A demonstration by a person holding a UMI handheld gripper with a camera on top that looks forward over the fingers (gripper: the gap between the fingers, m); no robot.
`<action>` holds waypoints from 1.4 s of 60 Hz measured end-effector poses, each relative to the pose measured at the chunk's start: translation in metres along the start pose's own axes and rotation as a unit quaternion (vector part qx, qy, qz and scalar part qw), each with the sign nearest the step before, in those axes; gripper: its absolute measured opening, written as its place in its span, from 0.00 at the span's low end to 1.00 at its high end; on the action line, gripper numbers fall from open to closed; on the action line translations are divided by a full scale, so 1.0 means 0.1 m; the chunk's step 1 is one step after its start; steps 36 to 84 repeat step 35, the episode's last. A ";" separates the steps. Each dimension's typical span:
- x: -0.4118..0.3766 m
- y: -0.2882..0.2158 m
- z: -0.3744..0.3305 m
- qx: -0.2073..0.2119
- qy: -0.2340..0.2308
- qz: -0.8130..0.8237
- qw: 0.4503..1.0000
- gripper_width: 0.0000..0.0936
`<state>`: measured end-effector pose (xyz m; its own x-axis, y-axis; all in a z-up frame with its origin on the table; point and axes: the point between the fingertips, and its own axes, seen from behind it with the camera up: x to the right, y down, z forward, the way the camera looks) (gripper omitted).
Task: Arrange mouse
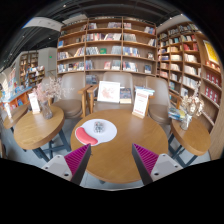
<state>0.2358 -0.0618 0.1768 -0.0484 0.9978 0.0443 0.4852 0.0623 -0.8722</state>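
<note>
A small grey mouse [98, 127] rests on a round white mat [103, 131] on a round wooden table [118, 155]. A red disc [86, 136] overlaps the mat's left edge. My gripper [112, 160] hovers over the table's near side, well short of the mouse. Its two fingers, with magenta pads [76, 157], stand wide apart and open, and only bare tabletop lies between them.
Tall bookshelves [107, 48] line the back and right walls. A smaller round table with flowers [37, 128] stands to the left, another [192, 132] to the right. Chairs [108, 94] and a standing sign [141, 103] sit beyond the main table.
</note>
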 end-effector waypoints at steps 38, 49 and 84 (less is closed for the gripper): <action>0.32 0.29 -0.57 0.017 0.012 0.019 1.000 0.92; 0.32 0.29 -0.57 0.017 0.012 0.019 1.000 0.92; 0.32 0.29 -0.57 0.017 0.012 0.019 1.000 0.92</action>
